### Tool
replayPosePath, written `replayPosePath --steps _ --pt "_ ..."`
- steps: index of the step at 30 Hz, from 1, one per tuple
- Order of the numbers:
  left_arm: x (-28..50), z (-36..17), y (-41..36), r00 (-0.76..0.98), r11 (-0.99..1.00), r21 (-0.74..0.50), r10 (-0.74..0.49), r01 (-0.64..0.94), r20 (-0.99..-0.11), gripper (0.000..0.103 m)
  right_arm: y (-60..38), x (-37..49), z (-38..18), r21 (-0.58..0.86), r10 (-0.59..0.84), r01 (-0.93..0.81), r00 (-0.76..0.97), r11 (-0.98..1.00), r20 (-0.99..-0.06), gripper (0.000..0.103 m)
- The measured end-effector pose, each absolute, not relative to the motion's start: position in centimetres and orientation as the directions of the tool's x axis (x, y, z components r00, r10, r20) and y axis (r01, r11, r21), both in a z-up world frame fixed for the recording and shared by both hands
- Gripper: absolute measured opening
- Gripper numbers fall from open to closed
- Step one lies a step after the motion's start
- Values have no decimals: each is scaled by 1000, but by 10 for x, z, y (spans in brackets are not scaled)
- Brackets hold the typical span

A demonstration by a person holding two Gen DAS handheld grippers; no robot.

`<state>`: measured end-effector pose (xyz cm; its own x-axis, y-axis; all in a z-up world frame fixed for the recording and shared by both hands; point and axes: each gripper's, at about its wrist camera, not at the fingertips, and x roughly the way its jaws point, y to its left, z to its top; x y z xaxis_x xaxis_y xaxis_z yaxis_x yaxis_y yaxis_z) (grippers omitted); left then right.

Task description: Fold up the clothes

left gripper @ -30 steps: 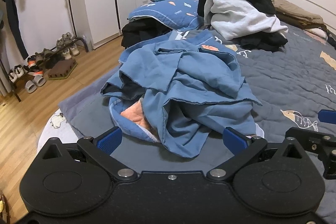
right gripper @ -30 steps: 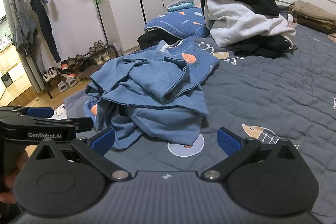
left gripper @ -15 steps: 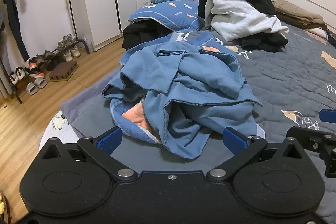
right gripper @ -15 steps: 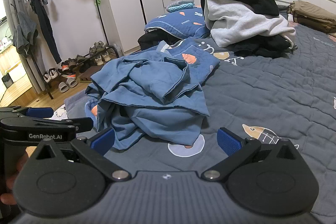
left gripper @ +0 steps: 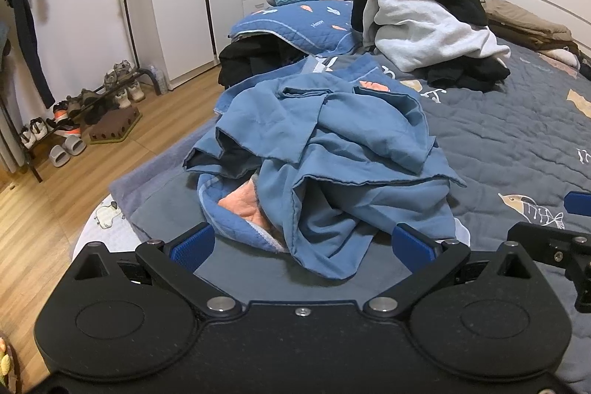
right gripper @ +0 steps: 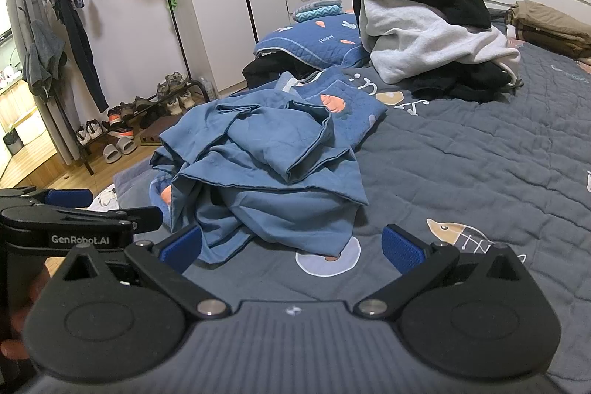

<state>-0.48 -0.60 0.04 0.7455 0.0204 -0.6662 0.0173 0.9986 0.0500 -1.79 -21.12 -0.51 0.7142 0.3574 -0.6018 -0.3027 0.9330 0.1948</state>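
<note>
- Left wrist view: left gripper (left gripper: 302, 246), black with blue pads, jaws spread wide and empty, held low over the grey quilted bedspread (left gripper: 517, 143). Crumpled blue cloth garment (left gripper: 332, 165) lies heaped on the bedspread just ahead, its near hem between the pads. Pile of black and pale grey clothes (left gripper: 417, 21) well beyond.
- Right wrist view: right gripper (right gripper: 291, 248), jaws likewise wide apart, gripping nothing; same garment (right gripper: 266, 172) ahead and to the left. The other gripper's black body (right gripper: 66, 228) at left edge. Metal clothes rack (right gripper: 74, 6) by the wall.
</note>
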Motion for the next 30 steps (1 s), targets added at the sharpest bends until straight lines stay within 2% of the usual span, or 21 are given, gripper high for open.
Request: replayPosePath --steps 30 --pt "-4 0 -7 743 999 50 20 18 -669 103 -214 -16 -6 204 359 -298 710 932 -605 103"
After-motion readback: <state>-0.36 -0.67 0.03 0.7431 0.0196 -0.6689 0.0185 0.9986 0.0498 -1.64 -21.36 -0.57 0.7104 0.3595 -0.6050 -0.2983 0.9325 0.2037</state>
